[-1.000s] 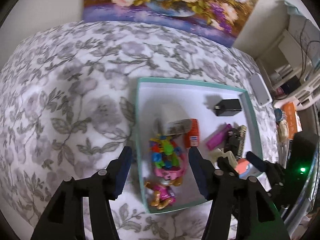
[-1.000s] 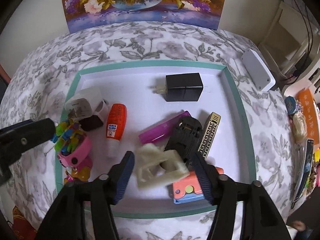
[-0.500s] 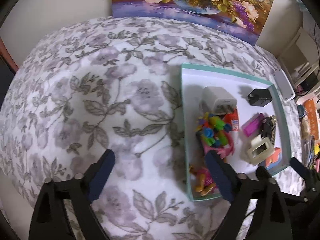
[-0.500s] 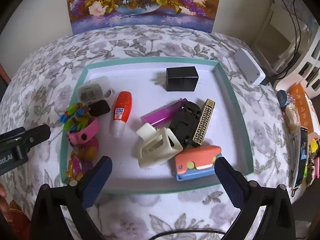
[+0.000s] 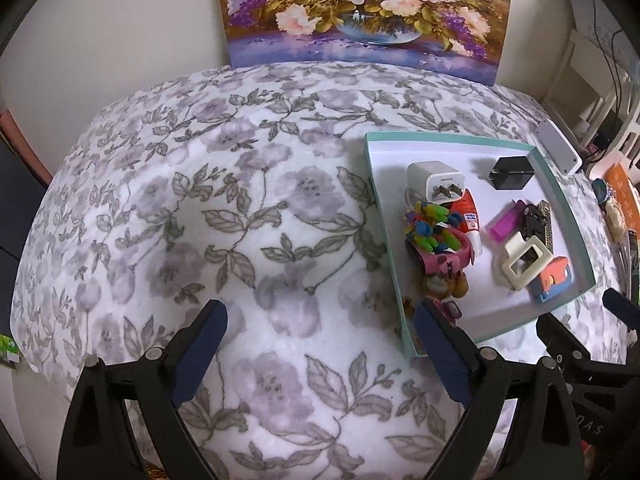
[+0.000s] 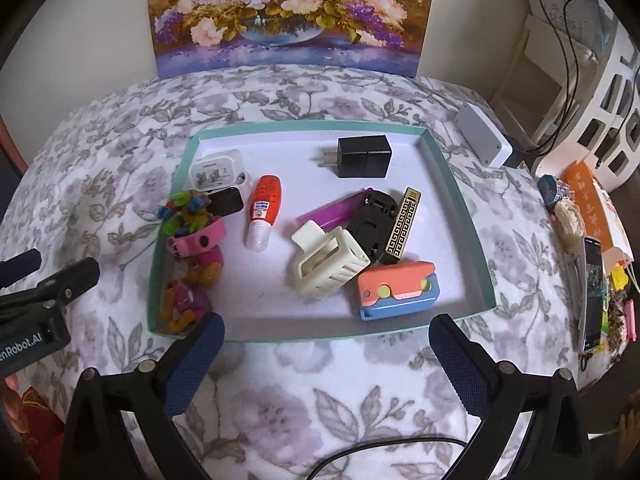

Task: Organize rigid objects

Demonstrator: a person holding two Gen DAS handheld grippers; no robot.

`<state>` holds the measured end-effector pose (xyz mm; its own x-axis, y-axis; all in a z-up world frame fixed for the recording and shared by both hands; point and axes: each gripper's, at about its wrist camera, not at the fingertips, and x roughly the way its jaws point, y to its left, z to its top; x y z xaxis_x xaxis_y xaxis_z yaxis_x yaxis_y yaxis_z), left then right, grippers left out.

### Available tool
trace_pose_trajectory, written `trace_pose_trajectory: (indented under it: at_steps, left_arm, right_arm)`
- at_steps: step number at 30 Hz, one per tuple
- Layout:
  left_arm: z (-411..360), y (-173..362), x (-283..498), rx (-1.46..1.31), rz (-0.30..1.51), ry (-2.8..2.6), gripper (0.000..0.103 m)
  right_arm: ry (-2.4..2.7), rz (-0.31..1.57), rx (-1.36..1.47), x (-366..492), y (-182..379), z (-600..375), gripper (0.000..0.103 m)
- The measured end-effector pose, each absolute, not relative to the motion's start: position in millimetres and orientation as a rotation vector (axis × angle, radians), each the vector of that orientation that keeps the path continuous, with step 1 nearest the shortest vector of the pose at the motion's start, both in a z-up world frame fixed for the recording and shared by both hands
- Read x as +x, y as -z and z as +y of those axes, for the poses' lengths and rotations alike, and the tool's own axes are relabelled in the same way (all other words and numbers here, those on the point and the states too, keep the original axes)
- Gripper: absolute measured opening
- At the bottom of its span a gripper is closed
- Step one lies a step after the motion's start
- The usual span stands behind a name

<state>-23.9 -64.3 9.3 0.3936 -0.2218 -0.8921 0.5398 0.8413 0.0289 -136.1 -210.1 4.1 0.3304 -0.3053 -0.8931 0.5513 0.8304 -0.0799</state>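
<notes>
From the left wrist, the left gripper (image 5: 318, 344) is spread wide and empty over the floral cloth (image 5: 224, 216), just left of the teal tray (image 5: 378, 216), which holds a white charger (image 5: 436, 182) and a black charger (image 5: 512, 173). From the right wrist, the right gripper (image 6: 326, 354) is likewise released and empty just before the tray's (image 6: 320, 335) near rim; inside lie the cream clip (image 6: 326, 266), the orange bottle (image 6: 264, 208) left of it, and a coral-and-blue case (image 6: 398, 290) at its right.

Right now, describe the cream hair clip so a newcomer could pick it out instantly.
Find the teal-rimmed tray on the floral cloth. Among the clutter in its near right half, the cream claw clip lies just left of the coral-and-blue case, overlapping the black clip behind it. It is the only pale, slotted, boxy piece there; its neighbours are black, purple or coral.
</notes>
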Motion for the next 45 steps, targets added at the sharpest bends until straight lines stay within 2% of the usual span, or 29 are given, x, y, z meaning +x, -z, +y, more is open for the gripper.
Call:
trace_pose_trajectory:
  at_steps: [20,45]
  left_arm:
    - [-55.4,-7.8,-18.2,0.329,1.081,0.421,0.095]
    - [-52.9,-1.8,-13.3,0.359,1.100,0.395,0.095]
  right_arm:
    - [0.572,1.071,0.350,-145.2,-6.8,-222.8,0.103]
    - [0.544,1.081,0.293,-138.4,-4.7,-215.8,0.103]
